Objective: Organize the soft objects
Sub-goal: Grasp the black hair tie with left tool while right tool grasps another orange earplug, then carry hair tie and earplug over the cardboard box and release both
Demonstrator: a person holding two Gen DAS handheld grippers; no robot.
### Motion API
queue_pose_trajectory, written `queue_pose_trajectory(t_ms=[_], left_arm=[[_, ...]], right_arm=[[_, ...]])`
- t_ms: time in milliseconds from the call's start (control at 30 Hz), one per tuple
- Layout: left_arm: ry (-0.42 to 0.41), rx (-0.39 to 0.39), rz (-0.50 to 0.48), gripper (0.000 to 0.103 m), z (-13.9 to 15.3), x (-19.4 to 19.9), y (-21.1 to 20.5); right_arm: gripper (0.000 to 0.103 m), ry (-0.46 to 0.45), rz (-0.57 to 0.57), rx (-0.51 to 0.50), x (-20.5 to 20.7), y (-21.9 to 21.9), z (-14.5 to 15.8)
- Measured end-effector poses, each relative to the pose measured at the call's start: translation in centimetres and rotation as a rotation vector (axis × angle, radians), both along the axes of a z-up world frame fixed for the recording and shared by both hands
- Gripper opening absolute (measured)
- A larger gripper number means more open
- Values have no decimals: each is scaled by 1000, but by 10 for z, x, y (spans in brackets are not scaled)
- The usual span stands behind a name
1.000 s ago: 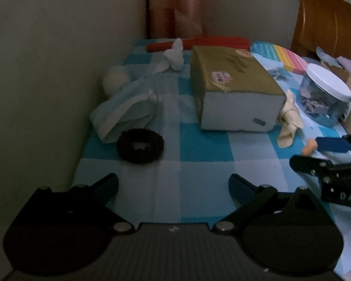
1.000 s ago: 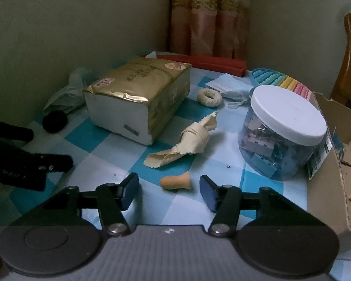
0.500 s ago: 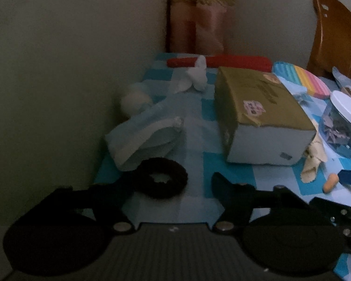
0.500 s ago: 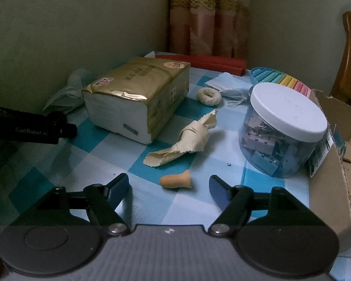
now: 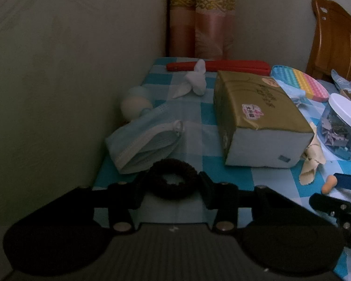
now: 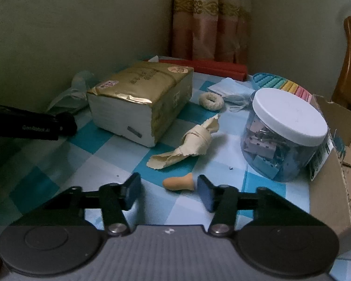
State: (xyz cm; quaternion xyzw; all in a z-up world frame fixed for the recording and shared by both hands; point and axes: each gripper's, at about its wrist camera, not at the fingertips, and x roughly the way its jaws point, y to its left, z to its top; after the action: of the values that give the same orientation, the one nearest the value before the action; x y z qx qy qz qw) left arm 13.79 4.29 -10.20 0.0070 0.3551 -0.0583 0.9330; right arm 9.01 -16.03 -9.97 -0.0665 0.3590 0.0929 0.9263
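A black hair tie (image 5: 173, 179) lies near the left edge of the checked tablecloth (image 5: 234, 178), between the fingers of the left gripper (image 5: 172, 183). Its jaws are closing; both tips appear to touch the ring, but whether they press on it cannot be told. A blue face mask (image 5: 142, 140) lies just beyond the hair tie, against the wall.

An orange earplug (image 6: 179, 182) lies near the front of the table between the fingers of the right gripper (image 6: 168, 187). These jaws are also closing; the right tip touches the plug, the left stands apart from it.

A beige cloth (image 6: 189, 142) lies just beyond the earplug. A gold tissue pack (image 6: 140, 98) stands further left, and a white-lidded jar (image 6: 285, 133) stands at the right.
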Motion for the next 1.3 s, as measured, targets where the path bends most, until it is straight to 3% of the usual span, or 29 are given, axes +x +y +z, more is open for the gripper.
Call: queue_pose_trajectory(t_ms=[200,333,800,1300], left_arm=[[4,-2,1,38,0,-2,1],[12,1,-3,33,1,-1,1],[0,-1,-44,32,22,-34,0],[-14,12,-192,32,65,-74,-35]], right_arm=[[32,10,-17,-2,2,-4,3],[31,12,-18,-3,-1,-7,7],[31,-33,9,-1,-32,-13,39],[31,-134,-64,-17,-74,-66,86]])
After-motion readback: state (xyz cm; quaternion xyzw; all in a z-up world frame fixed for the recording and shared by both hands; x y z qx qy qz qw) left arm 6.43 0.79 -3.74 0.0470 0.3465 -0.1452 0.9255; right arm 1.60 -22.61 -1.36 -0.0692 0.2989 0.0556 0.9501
